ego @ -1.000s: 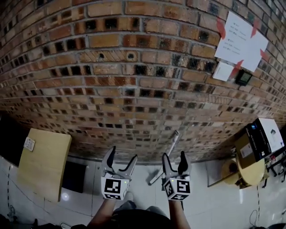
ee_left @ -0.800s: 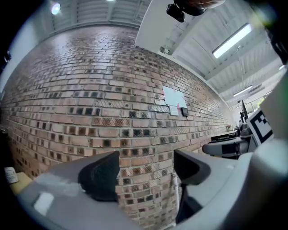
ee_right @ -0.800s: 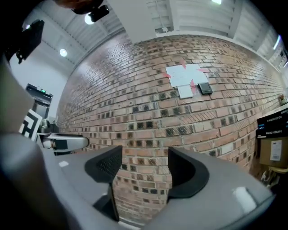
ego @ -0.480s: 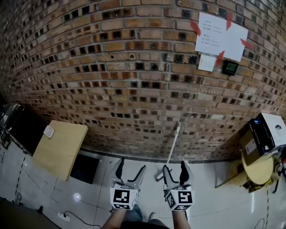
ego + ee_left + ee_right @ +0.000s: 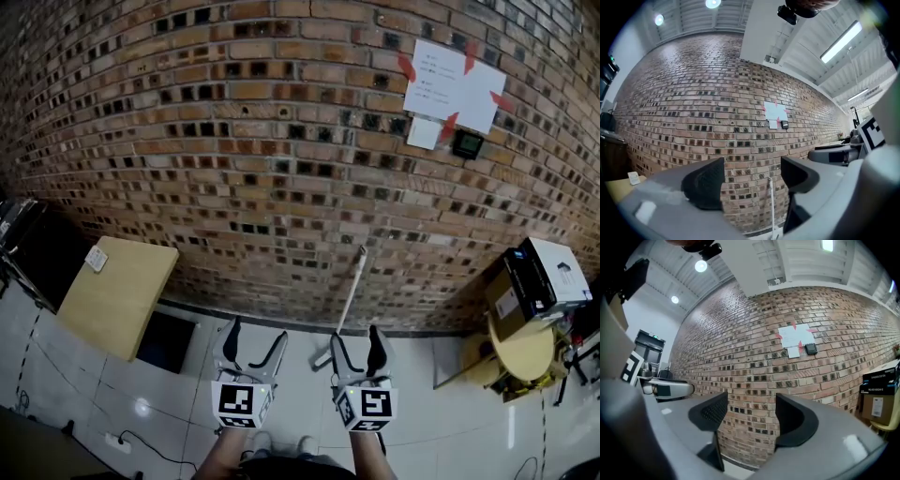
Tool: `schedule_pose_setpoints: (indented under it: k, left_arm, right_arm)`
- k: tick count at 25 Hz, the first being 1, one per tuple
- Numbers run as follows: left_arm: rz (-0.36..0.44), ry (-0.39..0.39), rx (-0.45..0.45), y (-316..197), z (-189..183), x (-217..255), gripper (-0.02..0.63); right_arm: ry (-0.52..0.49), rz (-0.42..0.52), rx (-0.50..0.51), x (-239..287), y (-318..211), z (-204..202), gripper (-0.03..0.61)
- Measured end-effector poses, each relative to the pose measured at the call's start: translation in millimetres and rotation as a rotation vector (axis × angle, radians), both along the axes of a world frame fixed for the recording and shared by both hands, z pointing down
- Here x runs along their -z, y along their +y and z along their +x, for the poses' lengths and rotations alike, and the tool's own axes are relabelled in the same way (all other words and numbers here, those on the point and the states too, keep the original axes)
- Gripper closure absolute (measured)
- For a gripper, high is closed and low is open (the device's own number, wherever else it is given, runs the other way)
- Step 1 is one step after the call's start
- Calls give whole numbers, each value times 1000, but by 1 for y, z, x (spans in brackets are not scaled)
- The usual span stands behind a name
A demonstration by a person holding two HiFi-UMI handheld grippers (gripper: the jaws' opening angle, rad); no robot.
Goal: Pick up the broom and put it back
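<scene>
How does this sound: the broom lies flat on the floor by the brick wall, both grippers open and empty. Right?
Not quite. The broom does not lie flat: it stands leaning against the brick wall, as the head view shows. The left gripper and right gripper are indeed open and empty.

The brick wall (image 5: 234, 141) is mottled red-brown with scattered dark bricks. The broom (image 5: 349, 291) has a white handle. White paper sheets (image 5: 450, 84) carry red tape. The floor (image 5: 169, 394) is glossy white tile and the worktop (image 5: 117, 295) pale tan. The left gripper (image 5: 255, 330) and right gripper (image 5: 355, 336) are grey with black jaws and black-and-white square markers.
</scene>
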State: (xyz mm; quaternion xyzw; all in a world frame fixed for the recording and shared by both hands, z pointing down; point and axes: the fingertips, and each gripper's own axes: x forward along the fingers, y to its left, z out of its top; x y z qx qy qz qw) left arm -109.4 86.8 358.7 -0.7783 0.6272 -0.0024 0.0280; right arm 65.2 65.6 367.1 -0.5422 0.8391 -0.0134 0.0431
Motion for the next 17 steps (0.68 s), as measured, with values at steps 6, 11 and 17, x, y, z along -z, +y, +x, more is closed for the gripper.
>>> schedule_pose_setpoints:
  k: [6,11,17]
  left_arm:
    - [-7,-10,-14,7,-10,-5,235]
    - [-2,-12,-29,7,-13,1,235]
    - [-8,-15,-49,11,-13,-5,235]
  right_arm:
    - [15,-9,0,-3,9,-13,258]
    - [11,0,-18,4,10,-12,258]
    - [13,-18,-27,-5,15,-14,259]
